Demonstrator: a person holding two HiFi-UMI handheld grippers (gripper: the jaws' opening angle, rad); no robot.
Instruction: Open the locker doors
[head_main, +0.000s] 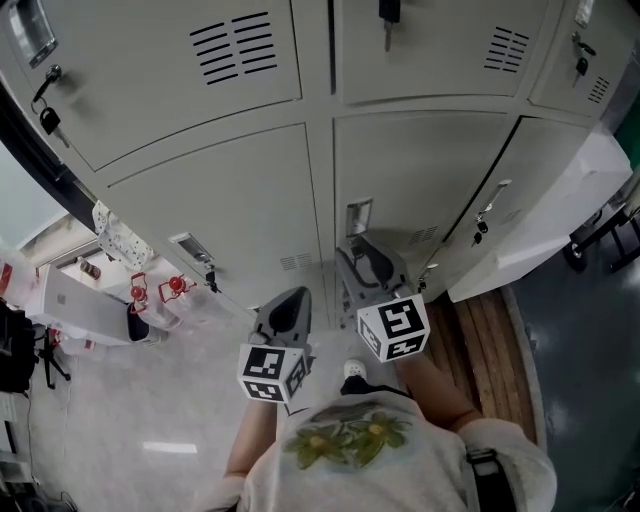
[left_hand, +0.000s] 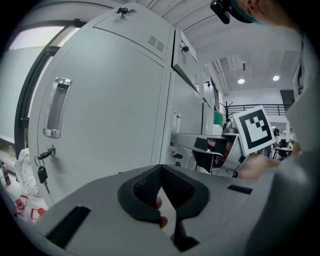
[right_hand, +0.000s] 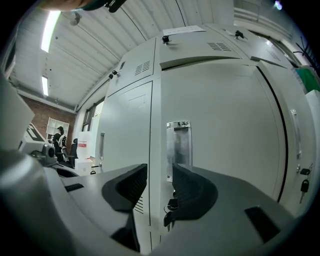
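Observation:
A bank of grey lockers fills the head view. The lower middle door is closed and carries a steel handle. My right gripper points at that handle and stands open; in the right gripper view the handle and the door's left edge show between its fingertips without touching them, and a key hangs under the handle. My left gripper is beside it, shut and empty. It faces the closed lower left door, which has its own handle and key.
The lower right door shows a dark gap along its left edge. Upper doors have keys in them. Red extinguishers stand on the floor at left. Wooden boards lie at right, near black chair legs.

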